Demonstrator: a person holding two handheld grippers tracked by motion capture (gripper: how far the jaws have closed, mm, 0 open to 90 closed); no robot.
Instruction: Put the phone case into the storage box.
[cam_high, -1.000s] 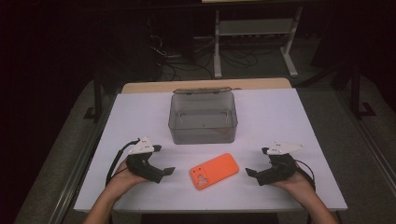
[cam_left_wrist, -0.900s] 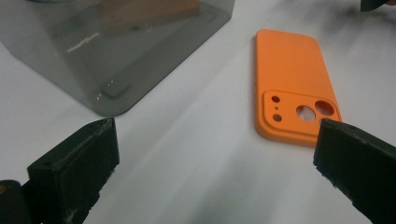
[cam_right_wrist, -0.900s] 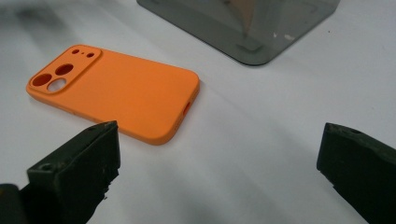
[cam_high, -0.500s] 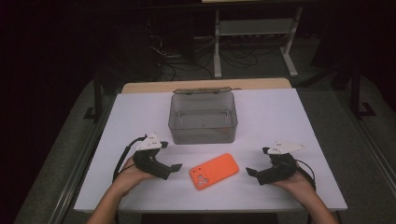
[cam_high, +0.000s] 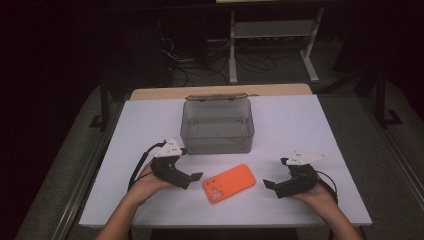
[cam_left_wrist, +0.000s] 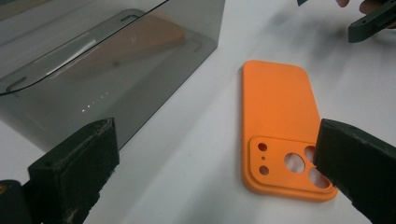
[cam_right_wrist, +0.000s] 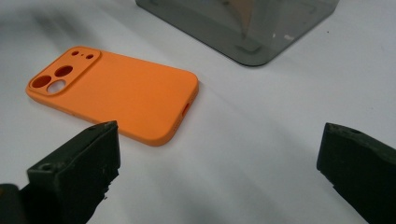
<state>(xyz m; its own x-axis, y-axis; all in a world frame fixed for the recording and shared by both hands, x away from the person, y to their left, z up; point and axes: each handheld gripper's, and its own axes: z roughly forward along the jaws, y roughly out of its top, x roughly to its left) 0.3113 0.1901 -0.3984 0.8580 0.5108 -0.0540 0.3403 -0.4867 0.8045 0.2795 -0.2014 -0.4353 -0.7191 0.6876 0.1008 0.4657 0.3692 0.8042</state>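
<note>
An orange phone case (cam_high: 229, 183) lies camera-holes up on the white table (cam_high: 300, 125), in front of a grey see-through box (cam_high: 217, 127). My left gripper (cam_high: 191, 165) stands open just left of the case. In the left gripper view its gap (cam_left_wrist: 217, 177) is wide, with the right-hand jaw overlapping the case (cam_left_wrist: 278, 116) at its camera corner and the box (cam_left_wrist: 107, 70) beyond the other jaw. My right gripper (cam_high: 274, 176) is open to the right of the case, apart from it. Its gap (cam_right_wrist: 219, 172) holds nothing, and the case (cam_right_wrist: 116, 91) lies ahead to the left.
The box (cam_right_wrist: 243, 23) has no lid and looks empty. A wooden strip (cam_high: 220, 92) runs along the table's far edge, with a metal stand (cam_high: 270, 35) and cables on the dark floor behind. The right gripper's jaw tip (cam_left_wrist: 371, 25) shows far off in the left gripper view.
My left gripper has moved right, closing in on the phone case's camera corner. The right gripper and the case have stayed where they were.
</note>
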